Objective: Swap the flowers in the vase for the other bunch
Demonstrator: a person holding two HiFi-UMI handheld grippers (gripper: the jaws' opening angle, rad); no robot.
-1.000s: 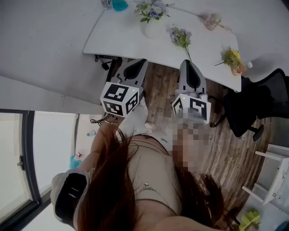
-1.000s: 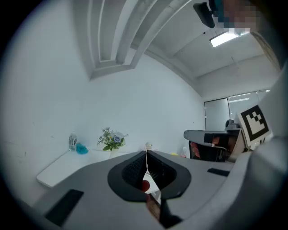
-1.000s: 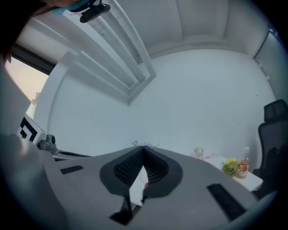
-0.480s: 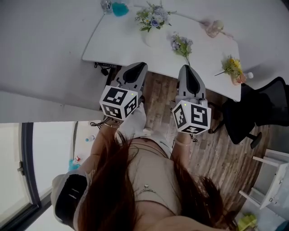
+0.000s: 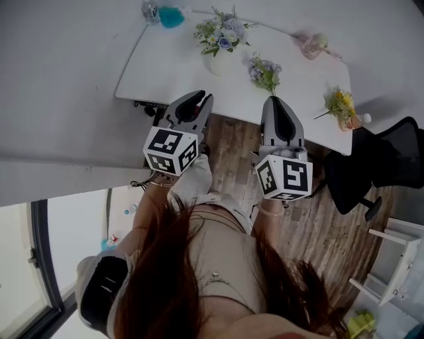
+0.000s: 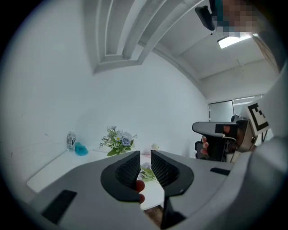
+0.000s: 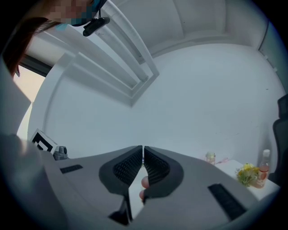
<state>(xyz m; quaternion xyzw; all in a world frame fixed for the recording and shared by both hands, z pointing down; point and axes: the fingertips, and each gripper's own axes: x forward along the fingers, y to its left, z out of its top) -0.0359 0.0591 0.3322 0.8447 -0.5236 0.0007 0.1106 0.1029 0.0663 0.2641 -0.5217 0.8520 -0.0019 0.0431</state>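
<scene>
A bunch of pale blue and white flowers point(image 5: 222, 32) stands in a white vase point(image 5: 215, 63) on the white table point(image 5: 165, 66). The same flowers point(image 6: 118, 139) show in the left gripper view. A second bunch point(image 5: 265, 69) lies loose on the table to the vase's right. My left gripper point(image 5: 201, 99) hovers at the table's near edge, short of the vase. Its jaws have just been opening, and a narrow gap point(image 6: 145, 155) shows with nothing in it. My right gripper point(image 5: 275, 101) is held just short of the loose bunch, shut and empty point(image 7: 142, 149).
Yellow flowers point(image 5: 340, 100) beside a small bottle point(image 5: 363, 118) stand at the table's right end, a pink item point(image 5: 311, 43) at its far side. A water bottle point(image 5: 150, 10) and a blue object point(image 5: 171, 16) sit far left. A black chair point(image 5: 391, 159) stands right of the table.
Both grippers have moved forward to the table's near edge. The left gripper's jaws have parted a little. The right jaws stay shut.
</scene>
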